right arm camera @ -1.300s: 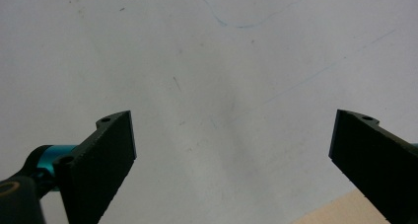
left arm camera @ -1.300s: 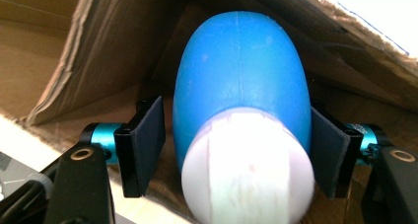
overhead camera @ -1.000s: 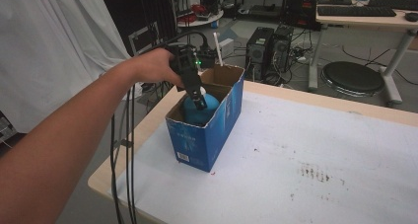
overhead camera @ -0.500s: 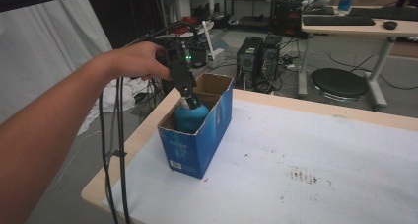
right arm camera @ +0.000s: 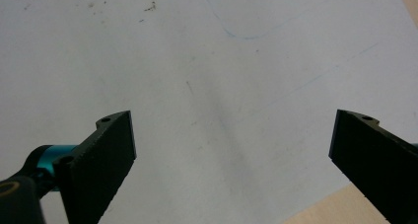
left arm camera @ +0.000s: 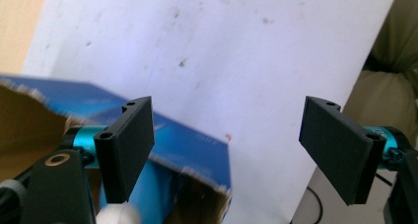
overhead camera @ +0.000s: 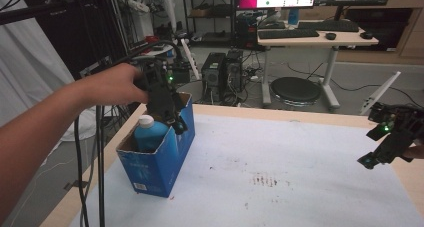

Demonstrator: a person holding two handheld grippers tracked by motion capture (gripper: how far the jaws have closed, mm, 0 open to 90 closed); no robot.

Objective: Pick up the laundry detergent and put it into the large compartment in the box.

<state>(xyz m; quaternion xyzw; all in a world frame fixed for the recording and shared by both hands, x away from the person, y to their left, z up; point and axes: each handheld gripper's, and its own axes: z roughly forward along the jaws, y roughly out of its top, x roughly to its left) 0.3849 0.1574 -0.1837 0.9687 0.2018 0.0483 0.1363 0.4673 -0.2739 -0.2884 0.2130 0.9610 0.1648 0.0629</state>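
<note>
My left hand-held gripper point(overhead camera: 176, 121), jaws released, hovers above the box point(overhead camera: 159, 157) holding a bottle point(overhead camera: 149, 135); lifting straight clears the flaps. Right hand-held gripper point(overhead camera: 381, 152) idles, jaws spread.

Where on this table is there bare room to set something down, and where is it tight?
The white sheet lies bare from the blue box across to the right gripper, apart from small stains mid-table. It is tight at the left end: the box with its bottle stands near that edge, the left gripper open above it.
</note>
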